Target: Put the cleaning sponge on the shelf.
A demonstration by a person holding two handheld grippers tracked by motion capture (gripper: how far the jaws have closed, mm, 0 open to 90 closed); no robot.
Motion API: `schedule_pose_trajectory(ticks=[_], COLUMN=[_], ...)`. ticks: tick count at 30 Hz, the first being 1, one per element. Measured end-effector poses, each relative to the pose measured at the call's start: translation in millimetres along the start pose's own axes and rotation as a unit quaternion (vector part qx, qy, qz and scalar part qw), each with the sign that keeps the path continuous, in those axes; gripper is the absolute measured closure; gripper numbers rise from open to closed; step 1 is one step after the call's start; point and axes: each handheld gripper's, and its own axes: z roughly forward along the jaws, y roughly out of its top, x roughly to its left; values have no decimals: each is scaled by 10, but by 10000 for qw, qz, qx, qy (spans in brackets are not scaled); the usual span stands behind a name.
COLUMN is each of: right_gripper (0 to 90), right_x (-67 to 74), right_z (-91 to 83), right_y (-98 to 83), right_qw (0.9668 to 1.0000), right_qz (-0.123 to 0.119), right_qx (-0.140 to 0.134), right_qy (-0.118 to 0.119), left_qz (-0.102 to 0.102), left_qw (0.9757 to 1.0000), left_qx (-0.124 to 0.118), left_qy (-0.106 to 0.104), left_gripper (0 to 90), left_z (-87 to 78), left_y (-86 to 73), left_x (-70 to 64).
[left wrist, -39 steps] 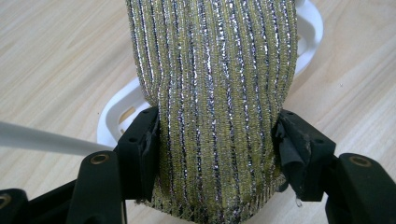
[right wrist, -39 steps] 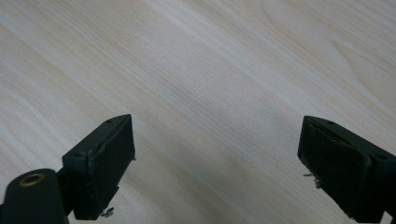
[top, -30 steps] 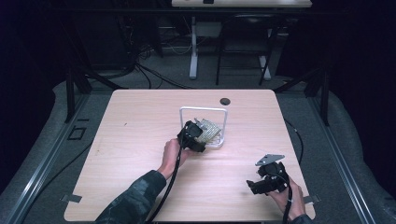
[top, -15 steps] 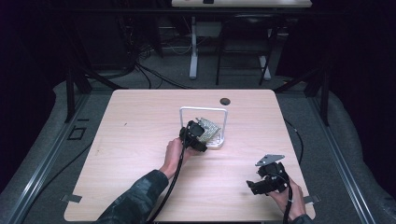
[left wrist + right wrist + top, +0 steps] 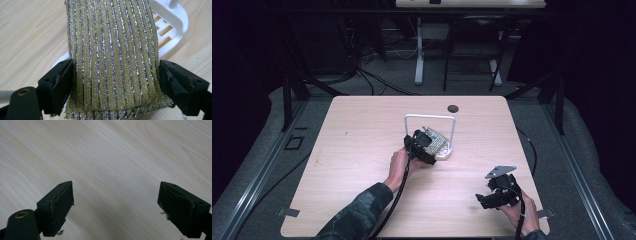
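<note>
lengthwise sponge cloth (image 5: 112, 57) (stripes away)

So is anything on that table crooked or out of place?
Slightly. The glittery yellow scouring pad lies tilted across the white rack, its lower end hanging past the rack's edge rather than sitting squarely inside. The left gripper has just been opening, its jaws standing beside the pad. Otherwise nothing looks spilled or damaged.

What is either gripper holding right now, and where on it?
Nothing. The left gripper has just been opening around the glittery scouring pad on the white rack; the right gripper is open.
</note>
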Motion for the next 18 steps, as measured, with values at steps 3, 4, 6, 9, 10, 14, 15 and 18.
schedule_pose_trajectory(ticks=[3,4,6,9,10,14,15,18], right_gripper=[126,126,125,124,124,123,123,123], right_x=[0,-2,5,2,-1,2,1,1], right_z=[11,16,16,11,12,8,8,9], right_y=[-4,-5,-4,-4,-6,-3,-2,-5], right_qw=[10000,9999,9999,10000,9999,9999,9999,9999], right_qz=[-57,-95,-72,-51,-55,-66,-82,-85], right_qx=[41,66,64,37,42,40,50,52], right_qy=[38,26,49,71,74,71,63,55], left_qz=[37,33,56,52,60,63,69,41], left_qw=[10000,10000,10000,9999,9999,9996,9995,9993], left_qx=[-18,-33,-69,-134,-146,-255,-263,-313], left_qy=[7,21,7,-38,-61,-107,-142,-195], left_gripper=[132,129,120,109,101,90,89,89], left_z=[-6,-9,-20,-42,-51,-97,-112,-157], left_y=[5,6,11,18,22,33,36,42], left_x=[-9,-16,-21,-33,-37,-59,-60,-66])
